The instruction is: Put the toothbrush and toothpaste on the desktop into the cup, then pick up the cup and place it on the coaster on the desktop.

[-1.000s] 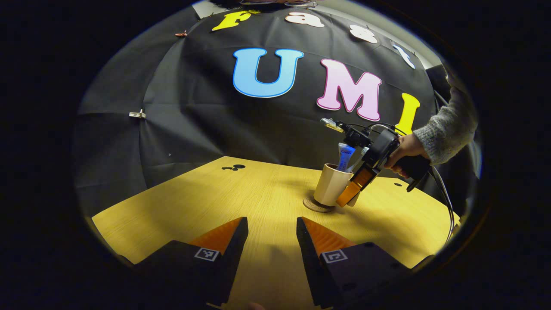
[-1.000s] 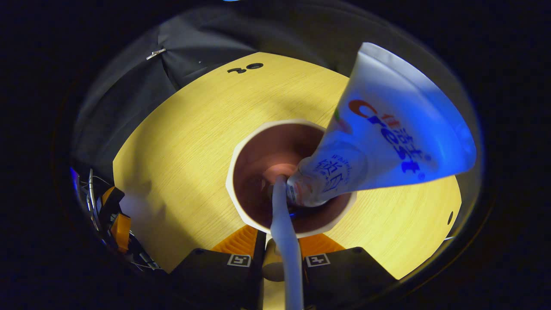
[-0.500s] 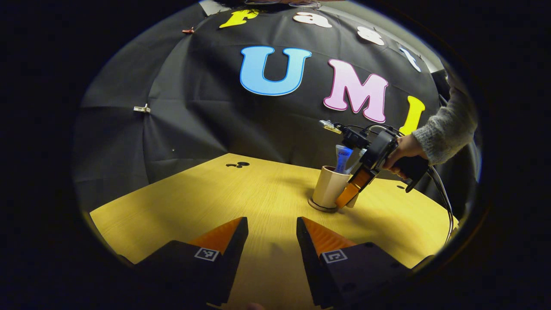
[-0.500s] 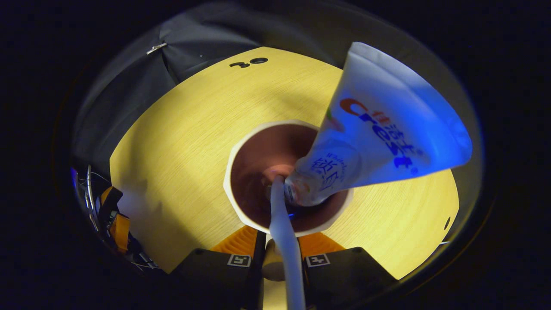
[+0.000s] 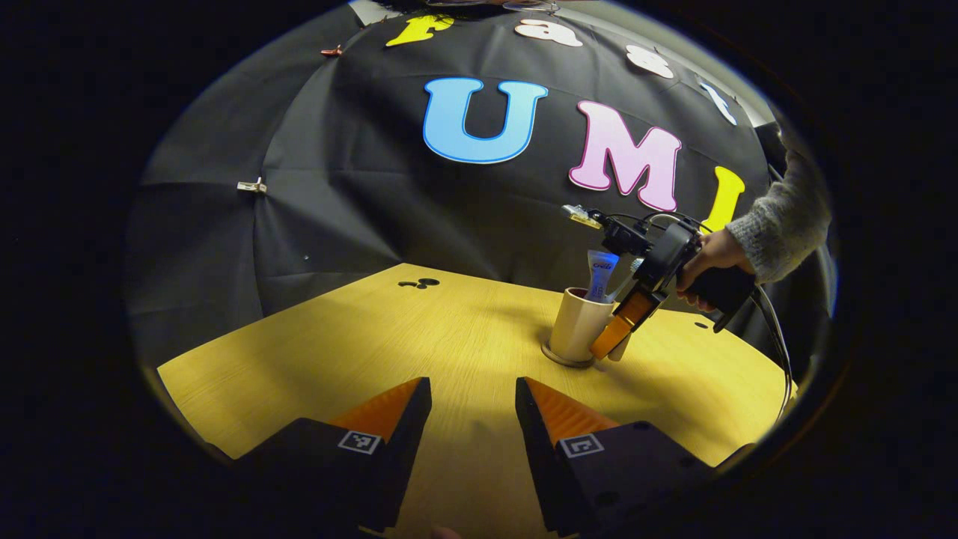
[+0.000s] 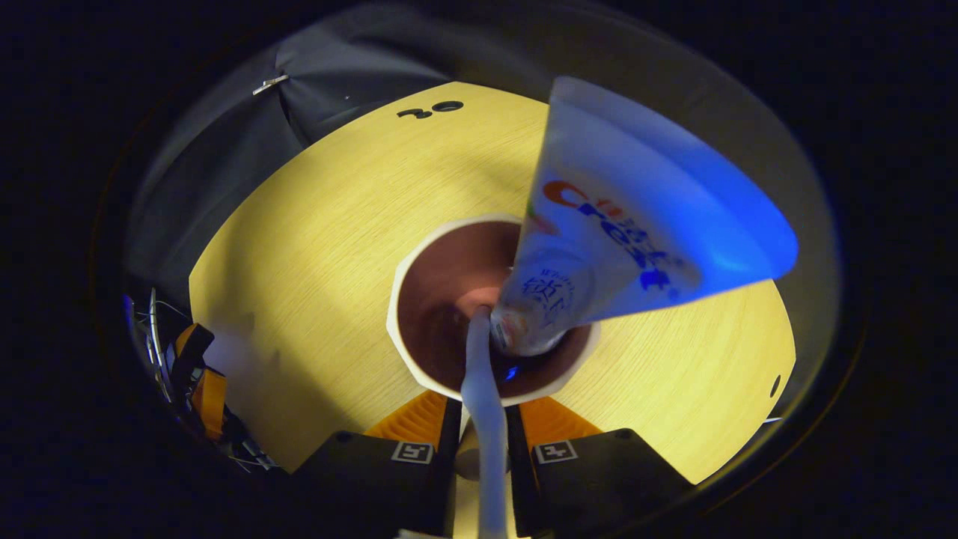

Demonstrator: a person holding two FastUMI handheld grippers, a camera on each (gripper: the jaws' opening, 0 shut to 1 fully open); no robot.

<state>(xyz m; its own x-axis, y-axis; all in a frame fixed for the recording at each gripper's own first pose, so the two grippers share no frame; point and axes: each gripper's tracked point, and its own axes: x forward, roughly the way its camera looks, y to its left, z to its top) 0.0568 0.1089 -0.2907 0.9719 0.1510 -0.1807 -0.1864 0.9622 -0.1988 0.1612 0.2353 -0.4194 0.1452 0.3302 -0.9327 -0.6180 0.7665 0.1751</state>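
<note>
Left gripper view: I see the beige cup (image 5: 582, 326) upright on the coaster (image 5: 566, 359), toothpaste (image 5: 599, 274) inside, at 1 o'clock from my parted left tongs (image 5: 473, 400); right tongs (image 5: 620, 338) clamp its handle.

Toothbrush (image 6: 483, 389), toothpaste (image 6: 636, 224) in cup (image 5: 580, 326) — on coaster (image 5: 557, 359)

A wooden table (image 5: 419, 337) is backed by a black cloth wall (image 5: 337, 202), pinned with clips (image 5: 252, 186).
</note>
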